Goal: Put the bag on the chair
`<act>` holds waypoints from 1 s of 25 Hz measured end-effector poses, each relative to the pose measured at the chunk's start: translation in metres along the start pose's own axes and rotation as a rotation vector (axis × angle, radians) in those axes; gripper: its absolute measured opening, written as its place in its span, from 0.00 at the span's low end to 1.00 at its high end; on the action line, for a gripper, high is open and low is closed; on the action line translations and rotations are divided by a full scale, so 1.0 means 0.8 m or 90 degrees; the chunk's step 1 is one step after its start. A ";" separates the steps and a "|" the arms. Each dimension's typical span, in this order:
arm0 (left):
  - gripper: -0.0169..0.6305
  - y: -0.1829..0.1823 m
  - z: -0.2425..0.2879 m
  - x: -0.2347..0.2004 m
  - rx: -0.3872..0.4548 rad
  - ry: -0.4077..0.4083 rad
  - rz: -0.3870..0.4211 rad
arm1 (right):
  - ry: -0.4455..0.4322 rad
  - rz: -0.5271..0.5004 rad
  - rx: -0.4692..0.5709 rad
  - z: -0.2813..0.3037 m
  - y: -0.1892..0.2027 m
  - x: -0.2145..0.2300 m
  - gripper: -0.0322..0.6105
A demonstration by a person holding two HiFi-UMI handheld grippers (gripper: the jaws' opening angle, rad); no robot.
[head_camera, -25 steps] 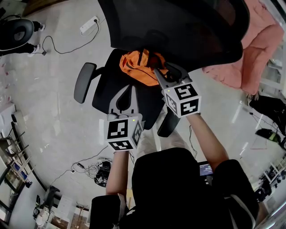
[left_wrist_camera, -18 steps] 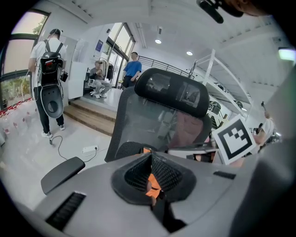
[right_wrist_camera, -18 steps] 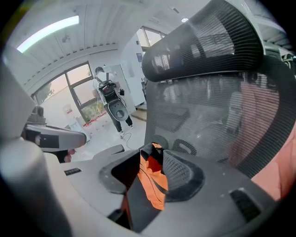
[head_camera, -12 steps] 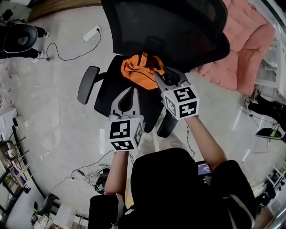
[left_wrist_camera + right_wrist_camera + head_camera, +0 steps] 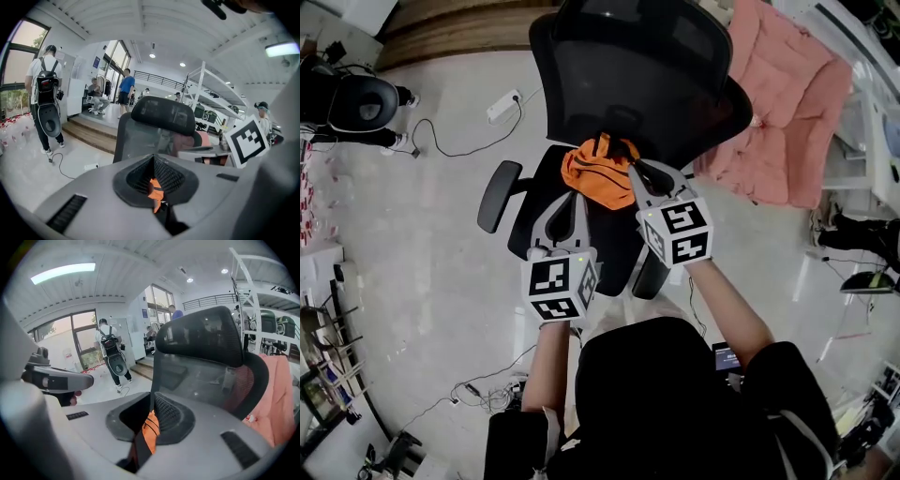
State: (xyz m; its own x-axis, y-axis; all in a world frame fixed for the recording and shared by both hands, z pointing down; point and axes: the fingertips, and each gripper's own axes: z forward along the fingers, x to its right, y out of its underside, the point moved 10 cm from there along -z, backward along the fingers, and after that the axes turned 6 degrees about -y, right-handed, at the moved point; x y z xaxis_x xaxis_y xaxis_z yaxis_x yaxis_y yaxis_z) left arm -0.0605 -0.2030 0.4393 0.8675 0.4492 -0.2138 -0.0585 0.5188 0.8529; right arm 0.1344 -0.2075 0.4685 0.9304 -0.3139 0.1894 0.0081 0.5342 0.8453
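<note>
The left gripper [image 5: 577, 193], the right gripper [image 5: 634, 172] and the bag [image 5: 598, 171] covered much of the seat of the chair [image 5: 637, 84]; its base lay unseen beneath; each gripper view showed only an orange sliver of bag; distant people [image 5: 125, 89] were too small to describe.

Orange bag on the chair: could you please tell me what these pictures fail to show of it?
Head view: the right claw hides the right edge of the orange bag.
Both gripper views: only a sliver shows between the jaws.
Head view: its fastenings are too small to read.
</note>
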 end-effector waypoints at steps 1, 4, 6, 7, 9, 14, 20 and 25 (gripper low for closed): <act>0.04 -0.004 -0.007 0.001 0.008 -0.001 0.001 | -0.001 -0.002 0.008 -0.007 -0.005 -0.005 0.09; 0.04 -0.014 -0.029 0.005 0.030 -0.005 0.011 | -0.003 -0.010 0.037 -0.027 -0.018 -0.020 0.07; 0.04 -0.017 -0.045 0.008 0.040 -0.005 0.012 | -0.003 -0.012 0.062 -0.041 -0.023 -0.031 0.05; 0.04 -0.019 -0.053 0.009 0.045 -0.005 0.011 | -0.005 -0.012 0.071 -0.047 -0.026 -0.037 0.05; 0.04 -0.021 -0.066 0.011 0.055 -0.007 0.013 | -0.011 -0.010 0.084 -0.056 -0.030 -0.046 0.05; 0.04 -0.031 -0.099 0.016 0.082 -0.013 0.018 | -0.025 -0.015 0.114 -0.081 -0.042 -0.070 0.05; 0.04 -0.037 -0.148 0.020 0.115 -0.017 0.031 | -0.036 -0.043 0.169 -0.118 -0.055 -0.106 0.05; 0.04 -0.040 -0.183 0.021 0.145 -0.015 0.040 | -0.041 -0.062 0.193 -0.142 -0.060 -0.133 0.05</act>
State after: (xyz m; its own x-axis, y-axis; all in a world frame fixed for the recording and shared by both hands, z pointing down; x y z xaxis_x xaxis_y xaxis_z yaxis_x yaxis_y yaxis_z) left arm -0.1162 -0.1053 0.3385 0.8772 0.4569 -0.1477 -0.0023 0.3115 0.9502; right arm 0.0765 -0.1108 0.3514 0.9053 -0.4066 0.1229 -0.0223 0.2435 0.9697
